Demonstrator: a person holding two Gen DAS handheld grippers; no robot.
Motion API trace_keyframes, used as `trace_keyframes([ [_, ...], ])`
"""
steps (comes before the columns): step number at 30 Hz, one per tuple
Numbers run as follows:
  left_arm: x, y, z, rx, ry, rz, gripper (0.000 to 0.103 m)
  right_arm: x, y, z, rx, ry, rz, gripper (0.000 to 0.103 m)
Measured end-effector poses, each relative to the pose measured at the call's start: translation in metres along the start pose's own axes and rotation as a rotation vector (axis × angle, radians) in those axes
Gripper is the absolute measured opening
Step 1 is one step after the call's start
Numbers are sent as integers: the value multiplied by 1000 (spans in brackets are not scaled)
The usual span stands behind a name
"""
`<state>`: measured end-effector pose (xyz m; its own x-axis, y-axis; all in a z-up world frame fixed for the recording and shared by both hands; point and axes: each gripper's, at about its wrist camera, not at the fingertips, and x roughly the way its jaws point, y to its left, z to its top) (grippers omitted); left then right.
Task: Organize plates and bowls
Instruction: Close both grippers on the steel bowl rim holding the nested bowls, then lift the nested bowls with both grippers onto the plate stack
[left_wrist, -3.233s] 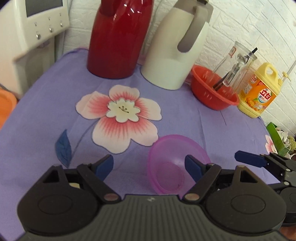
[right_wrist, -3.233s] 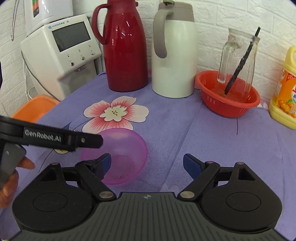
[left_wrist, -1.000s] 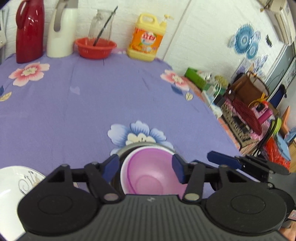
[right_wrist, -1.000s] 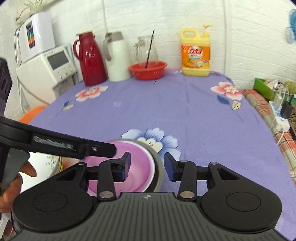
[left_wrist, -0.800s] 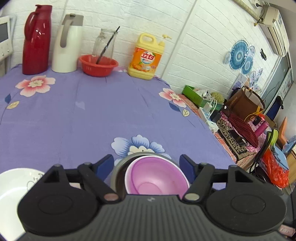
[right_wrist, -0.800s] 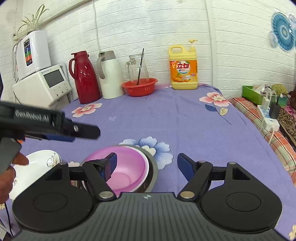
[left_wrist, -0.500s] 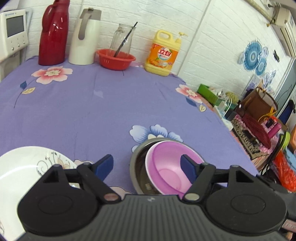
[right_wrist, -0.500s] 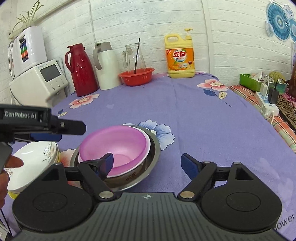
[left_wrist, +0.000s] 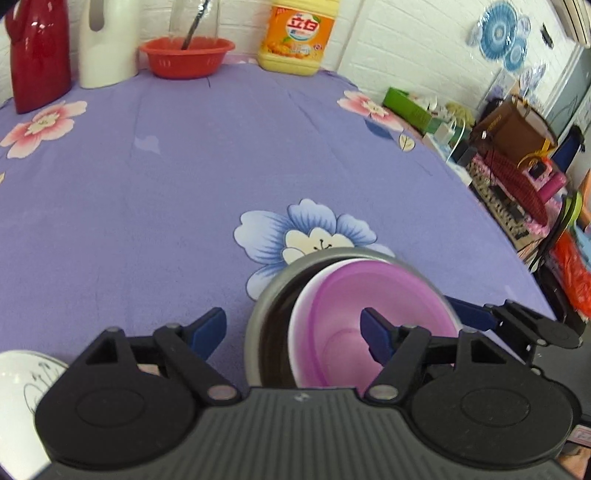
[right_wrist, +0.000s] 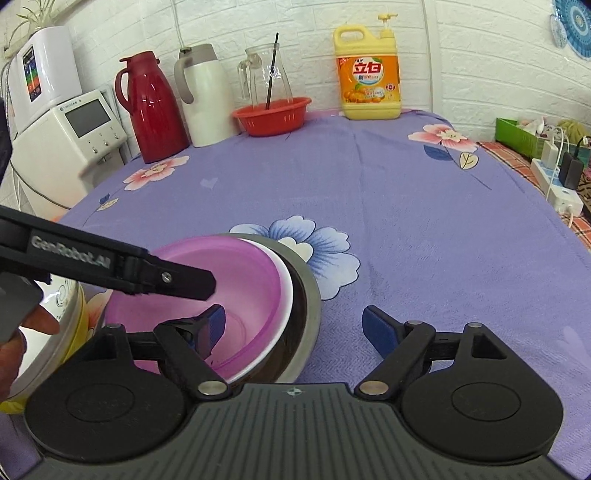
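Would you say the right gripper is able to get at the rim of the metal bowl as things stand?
Probably yes. The right gripper is open and straddles the near-right rim of the metal bowl. The purple bowl nested inside leaves that edge bare, and the left gripper hovers further left.

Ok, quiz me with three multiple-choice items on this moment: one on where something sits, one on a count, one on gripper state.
1. Where is the purple bowl?
A. Alone on the tablecloth
B. Nested in a white bowl inside the steel bowl
C. In the red basket

2. How many bowls are in that nest?
A. One
B. Two
C. Three

3. What state is the right gripper in?
A. Open, holding nothing
B. Shut on the purple bowl
C. Shut on the steel bowl

Answers:
1 B: the white bowl rim and steel bowl rim ring it.
2 C: purple, white and steel rims show.
3 A: its fingers stand wide apart and grip nothing.
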<state>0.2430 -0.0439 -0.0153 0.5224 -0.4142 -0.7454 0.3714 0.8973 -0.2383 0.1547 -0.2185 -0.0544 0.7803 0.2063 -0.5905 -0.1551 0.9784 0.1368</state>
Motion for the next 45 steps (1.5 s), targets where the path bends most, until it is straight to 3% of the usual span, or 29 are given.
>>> trace_keyframes([
  [16,1,7,1,14,36,9,74,9,1,-2,10,23,-14,103],
  [19,3,6,-2,18,48,1,74,6,2,2,31,68,-26,103],
  [25,6,4,-5,11,49,-28,73,-6,7,-3,26,26,-35,103],
  [29,3,5,-9,11,23,-49,65,-4,4,-10,64,-1,18,103],
  [30,2,3,-11,13,20,-53,62,-5,5,-11,72,-14,51,80],
  [31,0,1,-13,11,15,-51,59,-5,4,-11,103,-13,82,71],
  [33,-1,-2,-15,-11,12,-38,57,-6,8,-11,96,-22,63,69],
  [35,-3,-3,-14,-49,24,-59,46,-7,8,-10,114,-13,57,70],
  [45,-28,-16,-6,-66,-43,-91,46,-36,13,2,88,-73,7,72],
])
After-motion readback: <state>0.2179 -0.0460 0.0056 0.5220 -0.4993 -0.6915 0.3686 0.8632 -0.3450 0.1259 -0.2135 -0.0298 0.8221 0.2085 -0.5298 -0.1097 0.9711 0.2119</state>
